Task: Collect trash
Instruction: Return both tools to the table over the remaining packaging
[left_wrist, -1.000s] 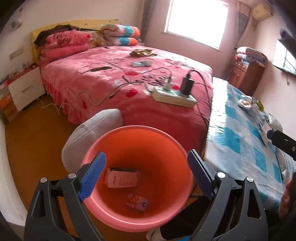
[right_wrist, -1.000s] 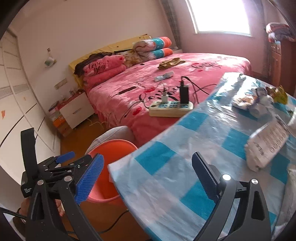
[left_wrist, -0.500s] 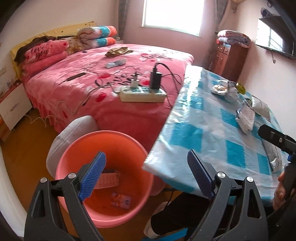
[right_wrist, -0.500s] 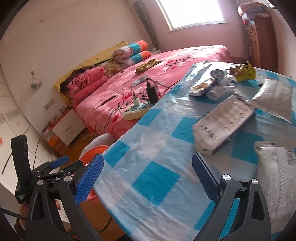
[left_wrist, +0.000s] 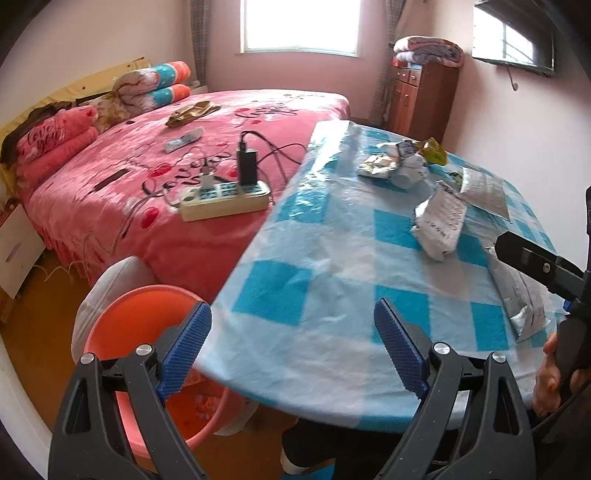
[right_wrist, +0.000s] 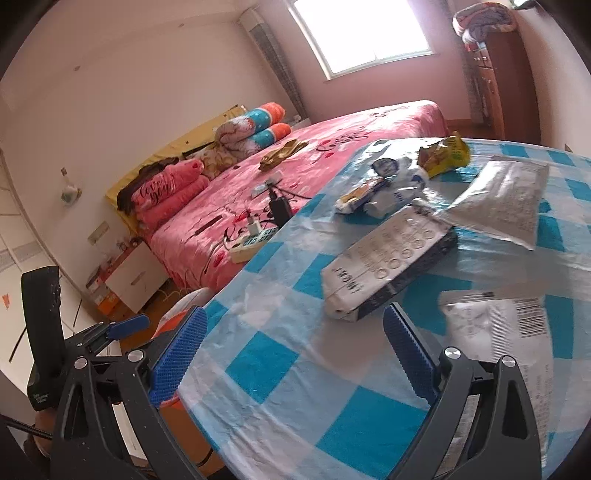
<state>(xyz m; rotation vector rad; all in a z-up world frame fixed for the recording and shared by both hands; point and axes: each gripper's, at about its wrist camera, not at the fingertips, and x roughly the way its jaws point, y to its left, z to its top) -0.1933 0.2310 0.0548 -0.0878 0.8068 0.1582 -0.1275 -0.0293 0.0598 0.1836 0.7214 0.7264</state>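
Observation:
An orange bucket stands on the floor at the table's left edge, with scraps inside. On the blue checked table lie a white and black packet, a silver bag, a white mailer bag and crumpled wrappers. My left gripper is open and empty over the table's near edge. My right gripper is open and empty, just short of the white and black packet, with the mailer bag at its right.
A pink bed with a power strip and cables lies left of the table. A white stool stands behind the bucket. A wooden cabinet is at the far wall, a nightstand at far left.
My left gripper swung right, from above the bucket to over the table's near edge. My right gripper moved forward over the table toward the white and black packet. Both stayed open.

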